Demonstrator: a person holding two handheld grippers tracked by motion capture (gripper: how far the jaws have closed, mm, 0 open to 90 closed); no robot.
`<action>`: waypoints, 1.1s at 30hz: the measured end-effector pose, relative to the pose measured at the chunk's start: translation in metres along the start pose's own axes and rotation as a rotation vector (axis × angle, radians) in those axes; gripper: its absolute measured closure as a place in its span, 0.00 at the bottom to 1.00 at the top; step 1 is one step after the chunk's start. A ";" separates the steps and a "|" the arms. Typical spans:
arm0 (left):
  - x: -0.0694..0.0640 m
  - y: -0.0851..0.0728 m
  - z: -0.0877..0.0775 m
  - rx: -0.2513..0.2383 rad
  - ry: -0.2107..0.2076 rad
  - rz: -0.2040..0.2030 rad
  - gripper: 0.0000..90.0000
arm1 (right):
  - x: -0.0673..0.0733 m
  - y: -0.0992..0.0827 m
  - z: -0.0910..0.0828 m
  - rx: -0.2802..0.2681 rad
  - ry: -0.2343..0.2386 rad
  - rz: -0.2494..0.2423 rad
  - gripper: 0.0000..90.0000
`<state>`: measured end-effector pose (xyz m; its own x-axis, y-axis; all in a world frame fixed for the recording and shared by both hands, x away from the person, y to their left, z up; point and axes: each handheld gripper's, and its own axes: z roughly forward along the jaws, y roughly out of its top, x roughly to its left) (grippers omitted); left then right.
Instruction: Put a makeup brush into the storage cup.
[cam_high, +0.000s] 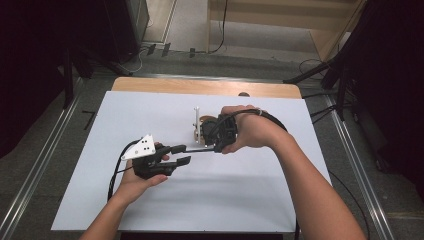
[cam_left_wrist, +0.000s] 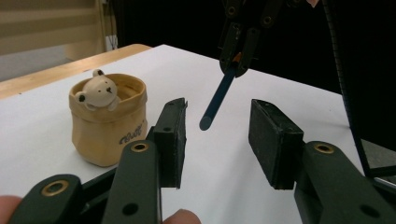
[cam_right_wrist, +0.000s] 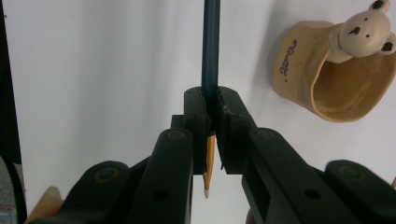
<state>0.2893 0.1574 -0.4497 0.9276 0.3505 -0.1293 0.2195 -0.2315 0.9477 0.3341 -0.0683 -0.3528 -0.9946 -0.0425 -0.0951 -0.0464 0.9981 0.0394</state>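
From my remote seat this looks like a lab or a recording studio, not a home. The table (cam_high: 75, 200) carries a plain white sheet over a wooden top. At nine and three o'clock, metal rails (cam_high: 42, 165) run along the grey floor. At twelve o'clock, cables (cam_high: 220, 30) lie beside light wooden furniture (cam_high: 280, 15). Dark stands (cam_high: 345, 75) and black curtains close both sides.

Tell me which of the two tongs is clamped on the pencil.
The right tongs: their pads are shut on the dark blue pencil. The left tongs stand open, with the pencil's blunt end pointing between their pads, untouched.
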 end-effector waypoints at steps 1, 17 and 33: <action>0.000 0.000 0.000 0.003 -0.001 0.001 0.65 | 0.000 0.000 0.000 0.002 0.000 -0.001 0.94; -0.003 -0.001 0.003 0.005 -0.035 0.006 0.78 | 0.004 0.005 0.002 0.007 0.010 -0.031 0.94; -0.002 -0.001 0.004 0.010 -0.059 -0.002 0.82 | 0.006 0.008 0.001 -0.012 0.013 -0.064 0.94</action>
<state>0.2880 0.1530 -0.4519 0.9432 0.2974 -0.1484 0.2242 -0.2400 0.9445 0.3277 -0.0601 -0.3541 -0.9907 -0.1064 -0.0853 -0.1106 0.9928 0.0458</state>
